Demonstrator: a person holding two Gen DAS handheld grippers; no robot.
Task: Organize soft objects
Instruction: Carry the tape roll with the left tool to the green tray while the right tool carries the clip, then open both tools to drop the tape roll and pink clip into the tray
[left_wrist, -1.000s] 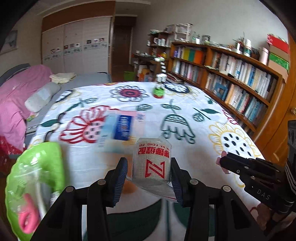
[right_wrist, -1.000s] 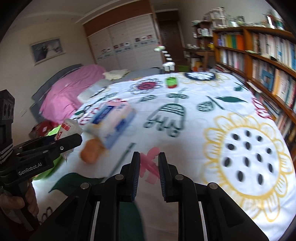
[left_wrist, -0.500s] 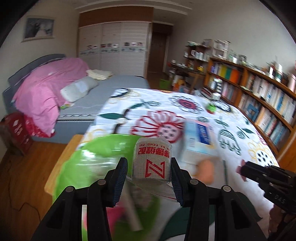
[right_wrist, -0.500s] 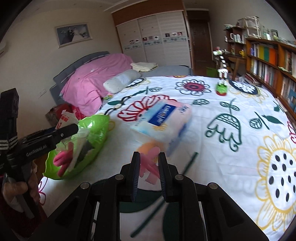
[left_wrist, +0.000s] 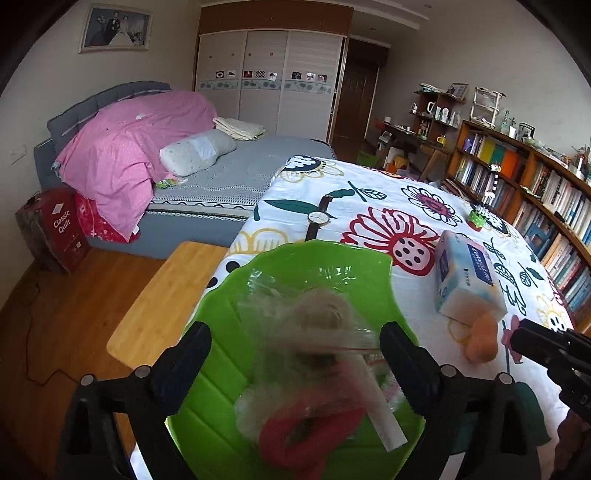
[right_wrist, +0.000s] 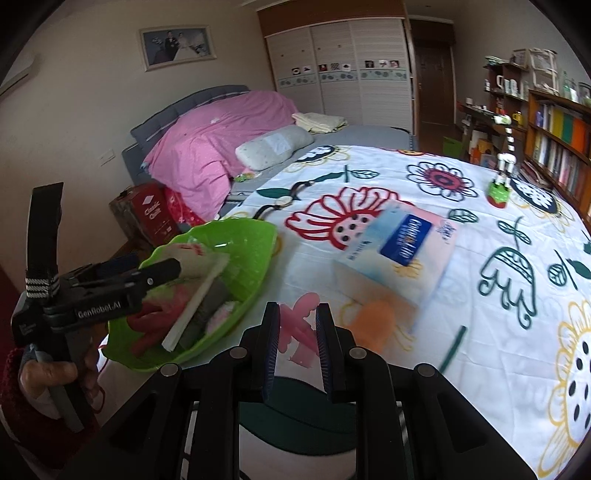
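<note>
My left gripper (left_wrist: 295, 354) hangs open over the green bowl (left_wrist: 229, 317). The bandage roll in its clear bag (left_wrist: 325, 317) is blurred between the jaws, free of the pads, over the bowl. The bowl holds a red item (left_wrist: 295, 439), a white stick (left_wrist: 380, 410) and fluffy stuff. In the right wrist view the bowl (right_wrist: 243, 240) is at left with the left gripper (right_wrist: 162, 267) above it. My right gripper (right_wrist: 295, 332) is narrowly open and empty above the cloth. A tissue pack (right_wrist: 399, 251) and an orange soft object (right_wrist: 373, 321) lie ahead.
A wristwatch (left_wrist: 319, 218) lies beyond the bowl. A small green toy (right_wrist: 498, 188) stands far back on the flowered tablecloth (right_wrist: 517, 332). A wooden board (left_wrist: 166, 295), the bed (left_wrist: 207, 173) and bookshelves (left_wrist: 546, 199) surround the table.
My left gripper swung left from the table's middle to above the green bowl, then opened and let go of the bandage roll. The right gripper turned left, staying as it was.
</note>
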